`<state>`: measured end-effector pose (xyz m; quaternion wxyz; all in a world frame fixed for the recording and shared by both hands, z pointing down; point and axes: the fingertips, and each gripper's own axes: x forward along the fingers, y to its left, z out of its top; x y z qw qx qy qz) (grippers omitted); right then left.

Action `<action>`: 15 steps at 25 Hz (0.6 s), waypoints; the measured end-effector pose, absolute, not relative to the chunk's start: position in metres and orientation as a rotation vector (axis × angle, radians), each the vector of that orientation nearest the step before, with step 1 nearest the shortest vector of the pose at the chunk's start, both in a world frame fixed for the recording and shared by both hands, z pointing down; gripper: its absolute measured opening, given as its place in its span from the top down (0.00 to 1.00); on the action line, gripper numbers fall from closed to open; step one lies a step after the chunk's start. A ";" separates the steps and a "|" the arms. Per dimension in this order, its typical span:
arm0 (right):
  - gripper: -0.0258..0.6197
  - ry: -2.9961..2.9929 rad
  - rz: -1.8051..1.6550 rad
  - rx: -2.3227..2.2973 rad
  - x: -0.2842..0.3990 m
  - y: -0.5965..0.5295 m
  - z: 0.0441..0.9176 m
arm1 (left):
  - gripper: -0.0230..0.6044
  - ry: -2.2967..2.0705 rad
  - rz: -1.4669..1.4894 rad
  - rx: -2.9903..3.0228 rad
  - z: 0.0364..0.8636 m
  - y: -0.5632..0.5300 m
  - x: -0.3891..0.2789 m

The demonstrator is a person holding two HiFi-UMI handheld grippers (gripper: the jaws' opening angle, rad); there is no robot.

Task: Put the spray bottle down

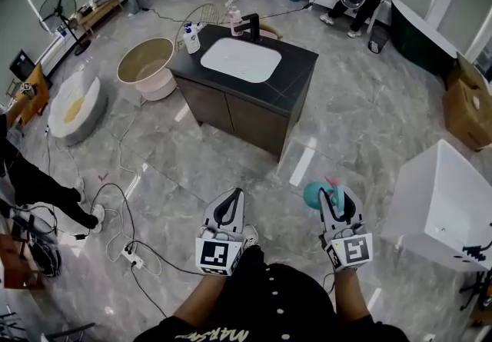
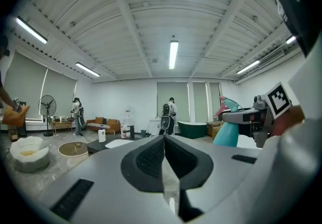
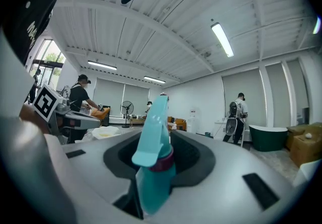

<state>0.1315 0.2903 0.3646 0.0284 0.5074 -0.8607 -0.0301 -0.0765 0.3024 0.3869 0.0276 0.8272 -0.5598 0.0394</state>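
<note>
Step in hand: carrying the spray bottle [image 3: 153, 167] toward a spot to set it down; over no surface yet, only marble floor [image 1: 154, 171] beneath, judging by the head view.
Right claw [image 1: 339, 196]: clamped on the bottle near its neck, jaws part-way apart around it.
Left claw [image 1: 231, 198]: pressed together, nothing between the pads, held at 9 o'clock of the right one.
Bottle's place: at 5 o'clock in the head view, well apart from the dark tabletop [image 1: 296, 79], which lies toward 11 o'clock of it.
Likely target: probably that tabletop, on the bare strip at 3 o'clock of the white sink [image 1: 241, 60]; only a guess, since the task names no spot.
Doing it well: bring the base flat over bare stone, clear of the faucet [image 1: 250, 25] at 12 o'clock of the sink and the pump bottle [image 1: 192, 39] at 10 o'clock; lower until the base bears the weight; only then ease the jaws apart; draw straight back so neither pad drags the trigger.
Risk: tall shape gripped high up; letting go early or tilted could tip it.
Bottle's look: teal plastic, rounded body narrowing upward, dark pink collar ring, teal trigger head with a pink tip at the nozzle; upright in the grip, head rising above the jaws.
Fill level: cannot tell.
</note>
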 end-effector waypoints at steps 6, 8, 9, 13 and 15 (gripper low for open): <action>0.77 -2.643 -0.127 1.583 0.106 0.237 0.355 | 0.94 -1.715 0.101 2.574 0.381 0.249 -0.103; 0.77 -2.634 -0.137 1.593 0.098 0.222 0.355 | 0.94 -1.698 0.092 2.591 0.381 0.234 -0.110; 0.77 -2.630 -0.139 1.599 0.093 0.215 0.355 | 0.94 -1.689 0.090 2.600 0.381 0.228 -0.114; 0.77 -2.611 -0.131 1.629 0.080 0.195 0.357 | 0.94 -1.672 0.108 2.602 0.387 0.205 -0.133; 0.77 -2.596 -0.118 1.643 0.078 0.187 0.360 | 0.94 -1.655 0.110 2.596 0.391 0.195 -0.138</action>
